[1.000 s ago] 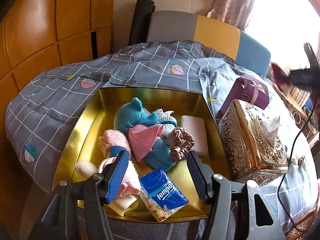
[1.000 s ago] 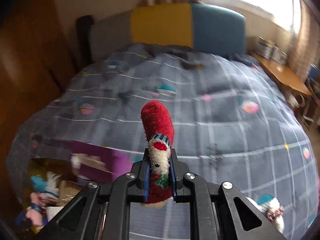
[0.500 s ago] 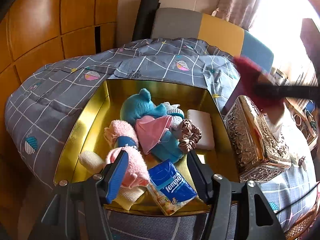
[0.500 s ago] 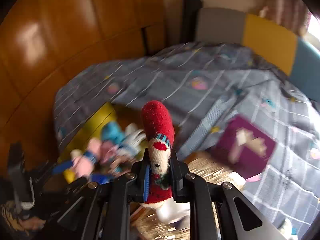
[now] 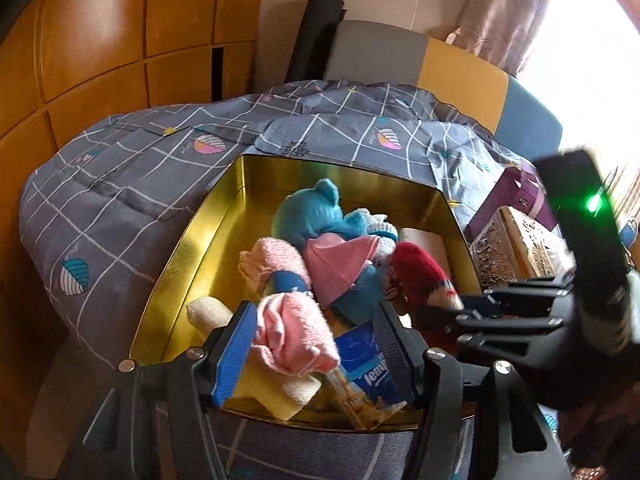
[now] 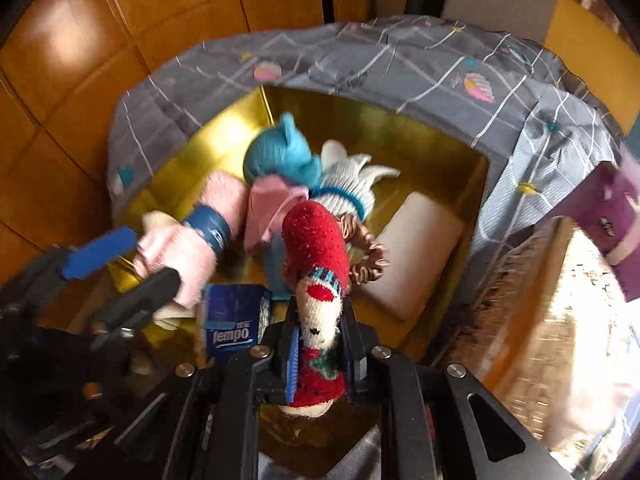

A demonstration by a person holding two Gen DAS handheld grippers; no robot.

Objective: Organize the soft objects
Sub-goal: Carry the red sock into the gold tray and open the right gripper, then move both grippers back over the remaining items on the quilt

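Note:
A gold tin box [image 5: 188, 248] sits on the grey quilt and holds soft things: a blue plush [image 5: 308, 212], pink socks [image 5: 292, 332], a pink cloth [image 5: 340, 256], a brown scrunchie [image 6: 366, 256], a white pad [image 6: 416, 248] and a blue Tempo tissue pack [image 5: 368, 368]. My right gripper [image 6: 320, 344] is shut on a red Christmas sock [image 6: 316, 240] and holds it over the box's near right part; the sock also shows in the left wrist view [image 5: 420, 276]. My left gripper [image 5: 316, 348] is open at the box's near edge, its jaws either side of the pink socks.
An ornate gold tissue box [image 5: 516, 248] stands right of the tin, with a purple gift box [image 5: 516, 196] behind it. The grey quilt [image 5: 120, 200] covers the bed. Wooden wall panels [image 5: 100, 40] rise on the left; a headboard [image 5: 440, 68] is at the back.
My right gripper has swung left with the red sock, from over the open quilt to above the gold box. My left gripper has moved slightly closer to the box.

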